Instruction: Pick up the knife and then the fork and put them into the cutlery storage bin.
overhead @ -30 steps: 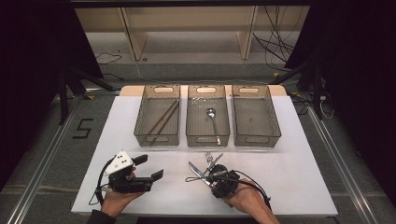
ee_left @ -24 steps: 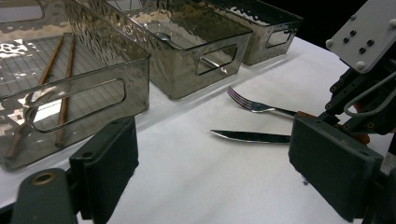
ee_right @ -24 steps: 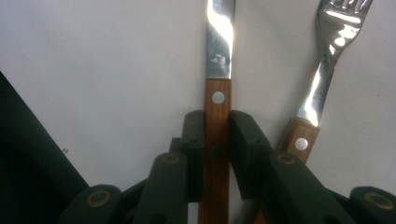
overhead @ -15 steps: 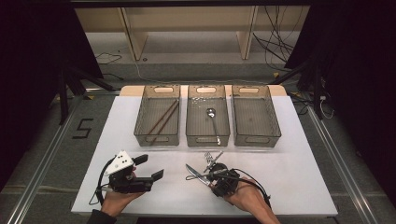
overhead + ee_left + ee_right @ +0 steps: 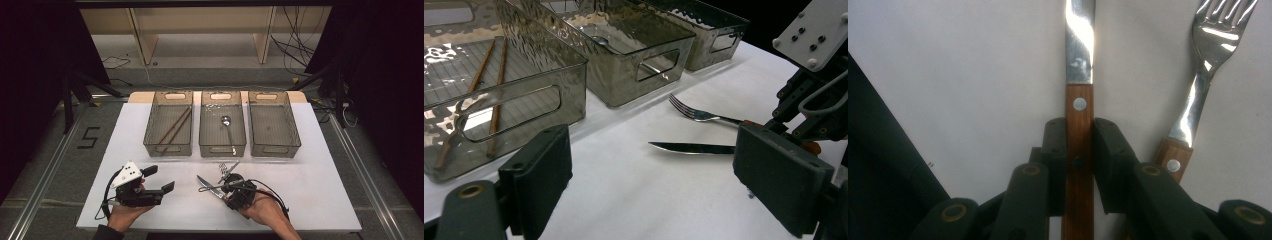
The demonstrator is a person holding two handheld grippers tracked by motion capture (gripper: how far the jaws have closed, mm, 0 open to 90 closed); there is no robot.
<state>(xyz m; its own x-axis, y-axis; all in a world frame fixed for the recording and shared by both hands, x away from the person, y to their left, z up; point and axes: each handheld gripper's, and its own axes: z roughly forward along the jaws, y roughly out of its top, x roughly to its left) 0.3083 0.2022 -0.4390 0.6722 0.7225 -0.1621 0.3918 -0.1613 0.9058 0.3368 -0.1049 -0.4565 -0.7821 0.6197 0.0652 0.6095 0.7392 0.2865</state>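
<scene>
Left side of the white table (image 5: 310,175): the left gripper (image 5: 159,181), black with a grey three-cornered plate on top, rests in the person's left hand (image 5: 125,214) near the front edge. Its jaws stand wide apart with nothing between them; in the left gripper view the two black pads (image 5: 536,172) frame bare tabletop.

Behind it, at the far side, stands the left smoked transparent plastic bin (image 5: 169,125). Two brown wooden chopsticks (image 5: 175,127) lie inside it, slanted.

Centre: the middle smoked transparent plastic bin (image 5: 222,145) is just beside the first. A silver metal spoon (image 5: 228,131) lies on its floor, bowl toward the far end.

In front of the middle bin, on the table, lies the steel knife with a brown wooden riveted handle (image 5: 207,184), blade pointing left in the high view. The right gripper (image 5: 226,188), black, held in the person's right hand (image 5: 260,212), is clamped on the knife's handle; the right gripper view shows both pads (image 5: 1055,155) pressed against the wood on either side. The blade (image 5: 691,148) lies flat on the surface.

Just beside the knife lies a steel fork with a wooden handle (image 5: 1205,65), tines pointing toward the bins, apart from the gripper's pads.

Right: the right smoked transparent plastic bin (image 5: 274,145) stands just beside the middle one.
</scene>
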